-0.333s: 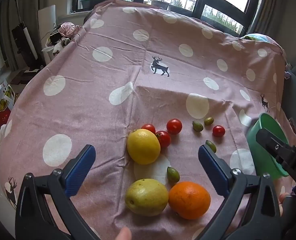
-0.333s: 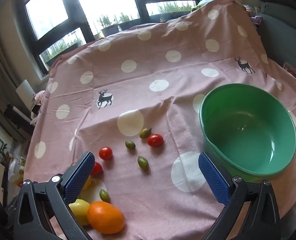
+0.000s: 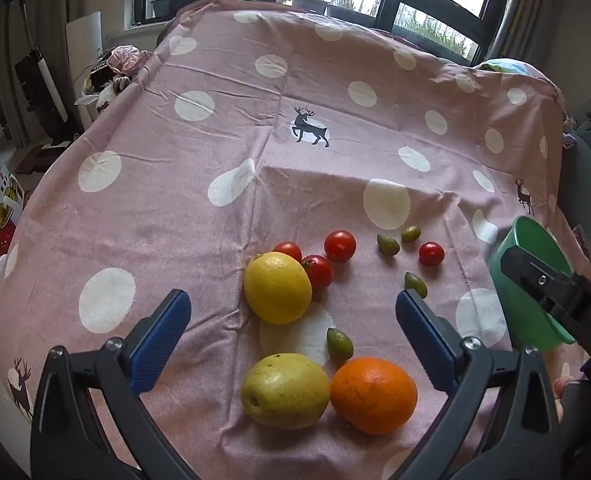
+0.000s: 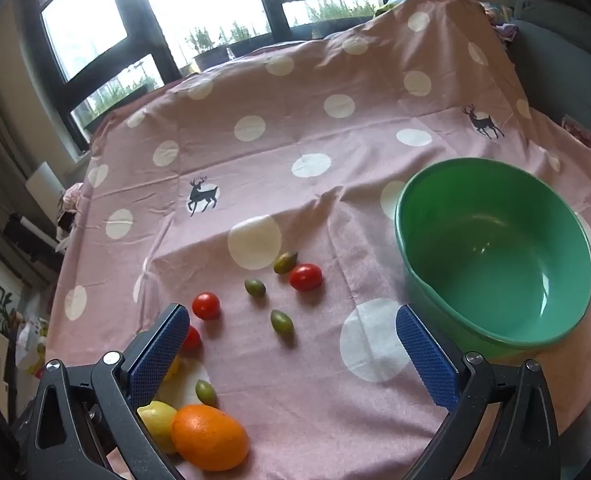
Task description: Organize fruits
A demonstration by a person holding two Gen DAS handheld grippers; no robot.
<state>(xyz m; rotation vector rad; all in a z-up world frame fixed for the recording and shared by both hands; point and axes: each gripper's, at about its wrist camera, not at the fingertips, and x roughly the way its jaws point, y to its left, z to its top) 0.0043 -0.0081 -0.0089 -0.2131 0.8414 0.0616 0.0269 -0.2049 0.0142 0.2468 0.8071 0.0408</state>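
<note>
Both the left gripper (image 3: 291, 324) and right gripper (image 4: 291, 340) hang spread wide, grasping nothing. Round orange citrus fruit (image 3: 373, 395) lies at five o'clock of the yellow lemon (image 3: 277, 287); the empty green plastic bowl (image 4: 447, 280) waits at three. A careless nudge could roll the small red cherry tomatoes (image 3: 339, 245) away

A fingertip that showed at the near edge of the table (image 3: 175, 240), just in front of the pale yellow fruit (image 3: 285, 390), has gone from the left wrist view. There, the right tool's dark finger (image 3: 535, 280) now reaches slightly further across the green bowl (image 3: 511, 312).
</note>
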